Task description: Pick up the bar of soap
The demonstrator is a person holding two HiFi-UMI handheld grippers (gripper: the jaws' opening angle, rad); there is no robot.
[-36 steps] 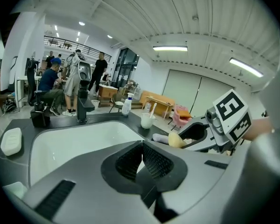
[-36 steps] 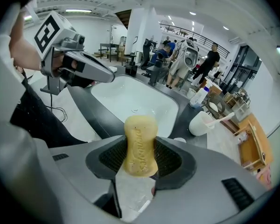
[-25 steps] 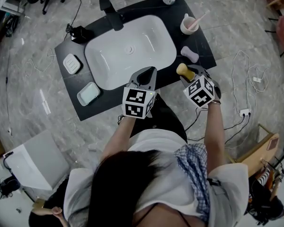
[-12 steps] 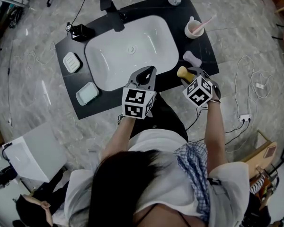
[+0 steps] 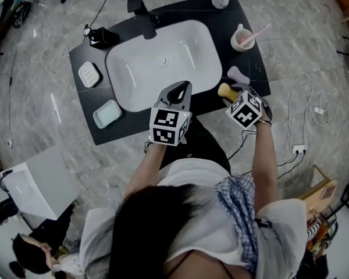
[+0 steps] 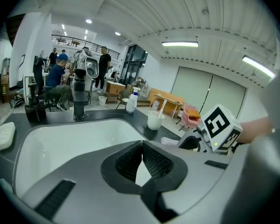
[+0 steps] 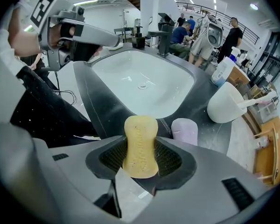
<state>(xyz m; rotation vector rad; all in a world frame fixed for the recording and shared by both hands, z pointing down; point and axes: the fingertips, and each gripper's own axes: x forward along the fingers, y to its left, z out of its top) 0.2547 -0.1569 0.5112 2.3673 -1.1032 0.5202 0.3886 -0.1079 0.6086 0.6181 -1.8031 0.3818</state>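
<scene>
Bar of soap (image 7: 140,143), yellow and waisted, is clamped between the pads of the right gripper (image 7: 141,160). It is above the near right part of the dark counter (image 5: 189,7), just near of a lilac soap (image 7: 185,130). Its long axis runs along the jaws, with the free end poking out toward the white basin (image 5: 186,51). The left gripper (image 6: 141,158) hovers at the basin's near rim, its jaws pressed together on nothing.

Glossy sink (image 5: 189,48), matt soap (image 7: 140,146)
</scene>
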